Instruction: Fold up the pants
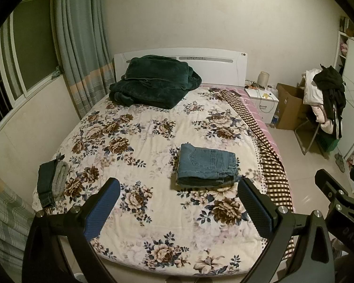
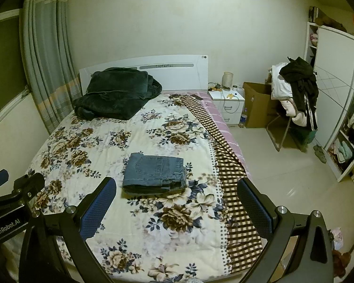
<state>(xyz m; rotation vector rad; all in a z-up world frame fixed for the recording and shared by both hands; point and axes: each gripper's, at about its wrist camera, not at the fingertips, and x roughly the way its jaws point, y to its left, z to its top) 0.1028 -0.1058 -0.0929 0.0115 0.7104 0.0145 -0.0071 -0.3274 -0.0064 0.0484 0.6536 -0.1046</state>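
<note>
The blue jeans (image 1: pixel 207 165) lay folded into a neat rectangle on the floral bedspread (image 1: pixel 139 146), toward the bed's 3 o'clock side, near the checked border strip (image 1: pixel 271 160). Both tongs hung above the foot of the bed, clear of the cloth. The left gripper (image 1: pixel 178 208) had its 2 blue-padded fingers spread wide, holding nothing; the right gripper (image 2: pixel 177 208) was spread just as wide and equally empty. At 11 o'clock a dark green blanket (image 1: pixel 153 80) sat heaped against the white headboard (image 1: pixel 214 66). At 9 o'clock, 2 other folded garments (image 1: pixel 52 179) rested by the bed's edge.
</note>
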